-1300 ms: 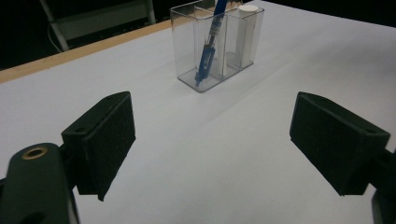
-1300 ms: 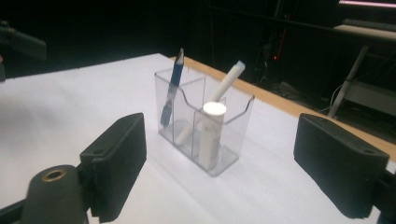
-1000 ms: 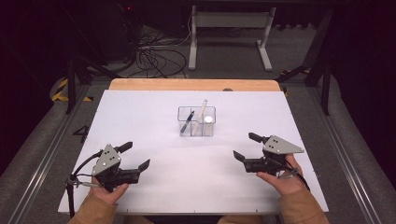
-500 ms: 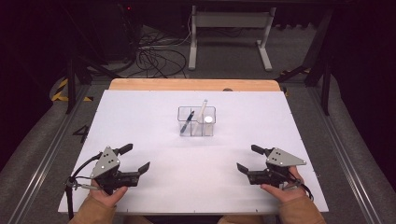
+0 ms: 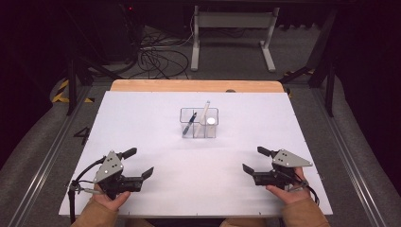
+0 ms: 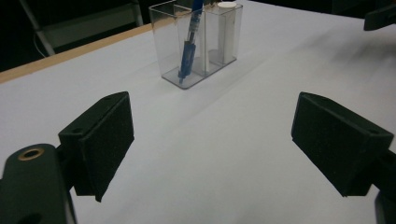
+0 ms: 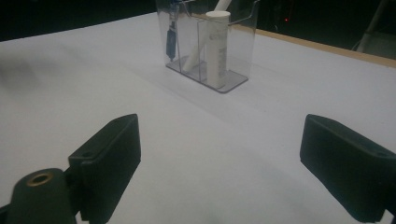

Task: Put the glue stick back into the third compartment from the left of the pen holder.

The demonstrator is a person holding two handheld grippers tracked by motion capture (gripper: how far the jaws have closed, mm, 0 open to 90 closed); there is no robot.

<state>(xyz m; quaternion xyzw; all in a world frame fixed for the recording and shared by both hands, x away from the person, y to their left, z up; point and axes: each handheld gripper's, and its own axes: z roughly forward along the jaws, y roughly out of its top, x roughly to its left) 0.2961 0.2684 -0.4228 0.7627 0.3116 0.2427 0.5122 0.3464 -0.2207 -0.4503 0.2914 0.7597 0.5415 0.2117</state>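
White tabletop (image 5: 142, 123) is bare near both hands. The left gripper (image 5: 138, 164) and right gripper (image 5: 250, 160) are held wide open, holding nothing. The clear box (image 5: 199, 122) with a blue pen (image 5: 189, 124) should be reached slowly so it is not knocked.

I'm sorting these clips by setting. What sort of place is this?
Probably a lab or workshop set up for recording: a white-topped table in a dark room, loose cables on the floor, and a metal stand behind.

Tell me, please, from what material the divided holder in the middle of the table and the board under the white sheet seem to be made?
The holder looks like clear, glossy hard plastic: the blue pen shows through its walls. The board looks like light matte wood, judging by its tan edge; laminate is possible.
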